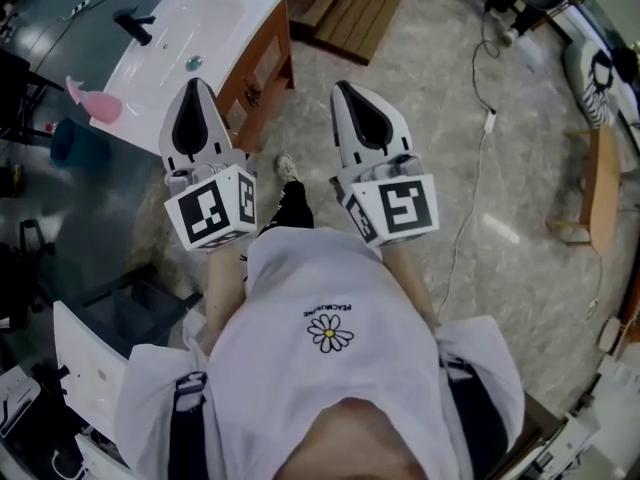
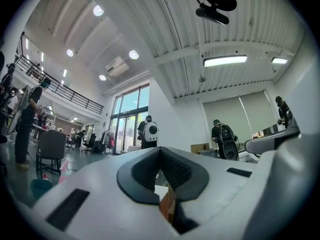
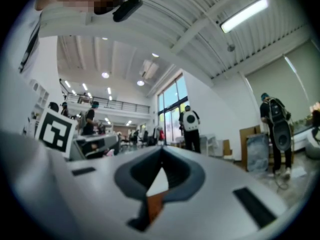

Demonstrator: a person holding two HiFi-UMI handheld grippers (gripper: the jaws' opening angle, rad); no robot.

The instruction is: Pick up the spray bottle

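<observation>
A pink spray bottle (image 1: 97,104) stands on the near left corner of a white sink counter (image 1: 225,8) at the upper left of the head view. My left gripper (image 1: 197,84) is held out in the air, pointing towards the counter's wooden cabinet (image 1: 262,73), short of the bottle and to its right. Its jaws are shut with nothing between them (image 2: 160,149). Beside it, over the stone floor, my right gripper (image 1: 345,87) also has its jaws together and holds nothing (image 3: 161,159). I cannot make out the bottle for sure in either gripper view.
A black faucet (image 1: 135,23) sits on the counter. A teal bucket (image 1: 72,140) stands left of the sink. Wooden pallets (image 1: 350,3) lie beyond, a white cable (image 1: 468,198) crosses the floor, and a wooden stool (image 1: 598,183) stands right. People stand far off in the hall.
</observation>
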